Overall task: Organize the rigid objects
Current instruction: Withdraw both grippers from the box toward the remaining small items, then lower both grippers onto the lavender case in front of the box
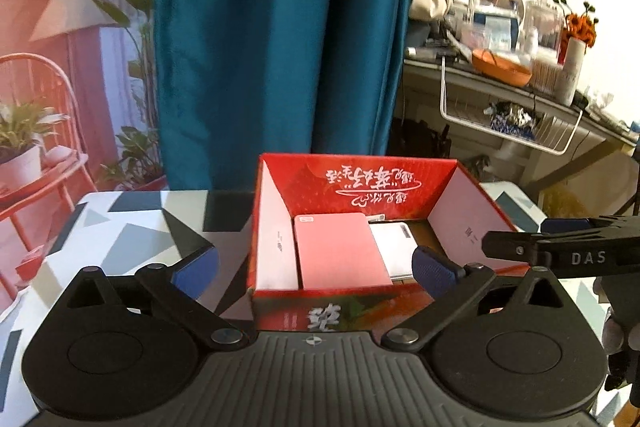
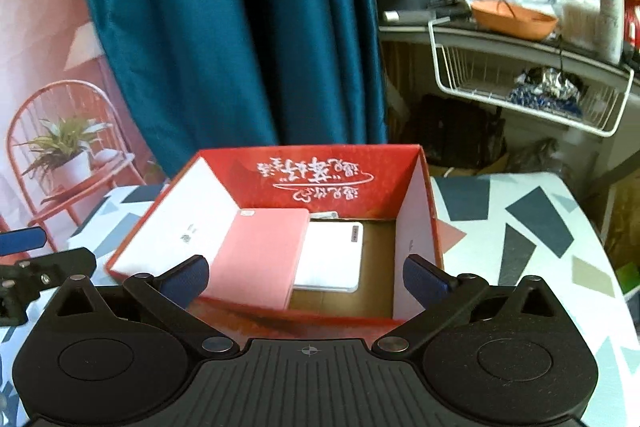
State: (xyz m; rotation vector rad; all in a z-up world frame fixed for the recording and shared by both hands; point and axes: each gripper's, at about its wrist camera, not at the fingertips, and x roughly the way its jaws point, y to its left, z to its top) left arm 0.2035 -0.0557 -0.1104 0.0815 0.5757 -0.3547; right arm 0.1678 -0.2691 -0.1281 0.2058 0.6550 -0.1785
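Note:
A red open box with white script stands on the patterned table. Inside it a pink flat case lies partly over a white flat case. My left gripper is open and empty, its blue pads either side of the box's near wall. My right gripper is open and empty, just above the box's near edge. The right gripper also shows at the right of the left wrist view.
The table has a grey and white geometric cloth. A teal curtain hangs behind. A cluttered shelf with a wire basket and an orange bowl stands at the right.

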